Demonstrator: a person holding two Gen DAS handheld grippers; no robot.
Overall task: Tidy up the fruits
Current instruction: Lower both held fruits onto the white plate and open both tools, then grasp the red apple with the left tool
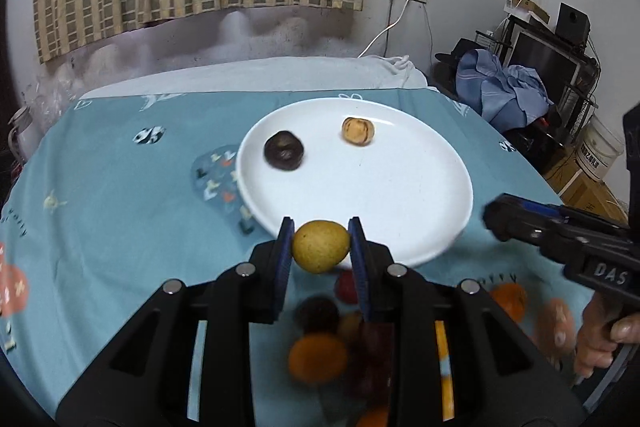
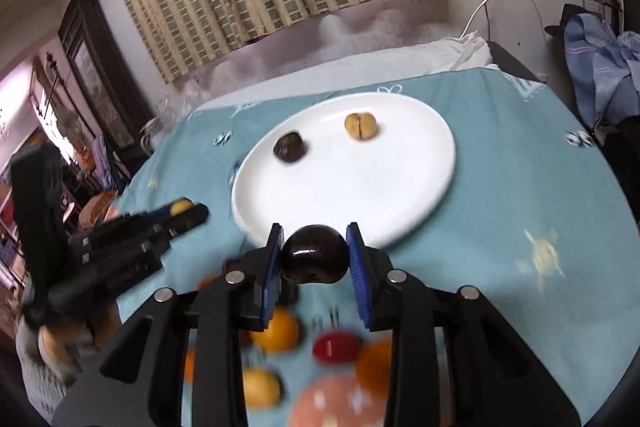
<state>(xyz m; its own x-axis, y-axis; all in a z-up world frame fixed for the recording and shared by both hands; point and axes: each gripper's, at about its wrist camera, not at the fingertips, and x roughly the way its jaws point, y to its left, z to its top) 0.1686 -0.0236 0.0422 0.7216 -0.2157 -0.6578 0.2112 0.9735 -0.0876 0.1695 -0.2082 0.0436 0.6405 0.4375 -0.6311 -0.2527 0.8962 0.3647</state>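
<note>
A white plate (image 1: 400,187) sits on the blue tablecloth and holds a dark fruit (image 1: 283,150) and a tan fruit (image 1: 358,131). My left gripper (image 1: 321,247) is shut on a yellow-green fruit (image 1: 321,246) just above the plate's near rim. My right gripper (image 2: 314,253) is shut on a dark purple fruit (image 2: 314,253) near the plate's near rim (image 2: 340,219). The same dark fruit (image 2: 289,146) and tan fruit (image 2: 361,125) show on the plate in the right wrist view. The right gripper (image 1: 496,223) shows at the right of the left wrist view, and the left gripper (image 2: 188,215) at the left of the right wrist view.
Several loose orange, red and dark fruits lie blurred on the cloth below the grippers (image 2: 276,333) (image 1: 318,357). A white pillow (image 1: 280,75) lies behind the plate. Blue clothes (image 1: 504,91) and a rack stand at the right.
</note>
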